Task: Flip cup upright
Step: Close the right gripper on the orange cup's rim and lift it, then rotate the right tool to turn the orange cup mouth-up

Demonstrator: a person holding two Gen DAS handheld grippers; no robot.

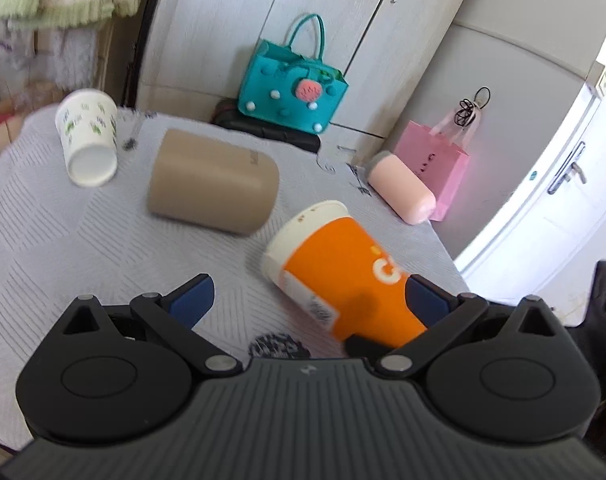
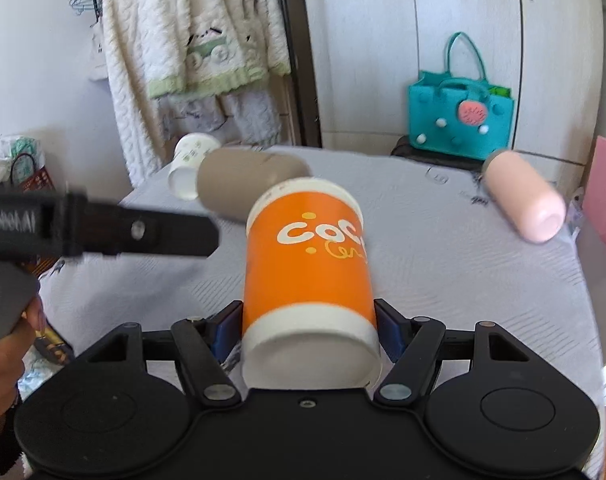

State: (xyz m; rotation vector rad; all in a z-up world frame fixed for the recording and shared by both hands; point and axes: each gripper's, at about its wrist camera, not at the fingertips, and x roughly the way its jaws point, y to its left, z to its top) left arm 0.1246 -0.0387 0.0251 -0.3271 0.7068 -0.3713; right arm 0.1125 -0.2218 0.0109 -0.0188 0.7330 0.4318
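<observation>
An orange paper cup [image 2: 307, 276] with white lettering is held between my right gripper's [image 2: 307, 328] blue pads, near its base, tilted with its rim pointing away. My right gripper is shut on it. In the left wrist view the same orange cup [image 1: 343, 272] lies tilted in front of my left gripper [image 1: 309, 298], which is open with its jaws wide apart. The cup's base is near the left gripper's right pad [image 1: 427, 300]. The left gripper [image 2: 103, 232] shows as a black arm at the left of the right wrist view.
On the grey-clothed table [image 1: 83, 248] lie a tan cup [image 1: 211, 188], a white patterned paper cup [image 1: 89, 140] and a pink cup [image 1: 403, 188], all on their sides. A teal bag [image 1: 291, 88] and a pink bag [image 1: 435, 164] stand behind the table.
</observation>
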